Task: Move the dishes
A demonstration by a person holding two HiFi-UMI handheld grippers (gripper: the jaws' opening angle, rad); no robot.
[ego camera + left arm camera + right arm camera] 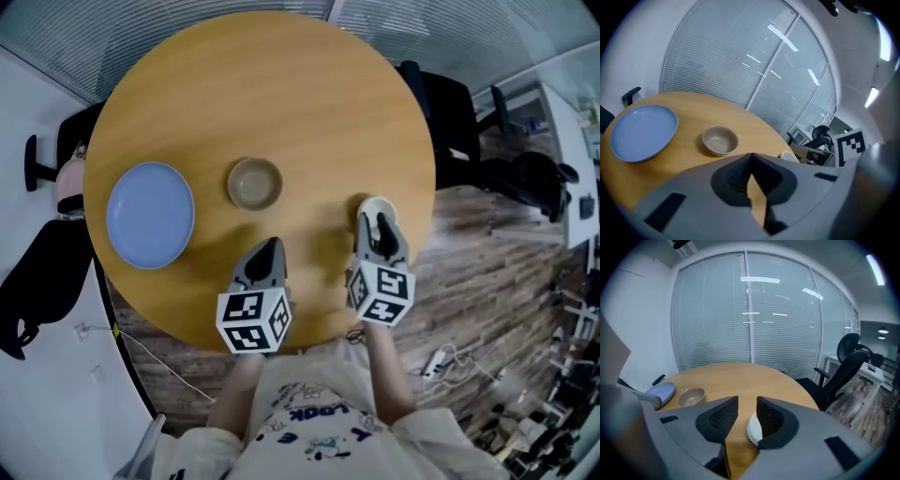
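A round wooden table (281, 84) carries a blue plate (150, 215) at the left and a beige bowl (255, 183) near the middle. At the right lies a small white dish (371, 204). My left gripper (266, 251) is shut and empty, hanging near the front edge below the bowl. My right gripper (377, 225) stands open over the white dish, which its fingers partly hide. In the right gripper view the white dish (753, 427) shows under the right jaw of the gripper (746, 411), and nothing sits between the pads. The left gripper view shows the plate (643, 132), bowl (720, 139) and shut gripper (751, 157).
Black office chairs (450, 112) stand beyond the table's right edge, and another dark chair (37, 272) stands at the left. Glass walls with blinds (750, 324) close the far side. Cables lie on the wood floor (441, 361) at the right.
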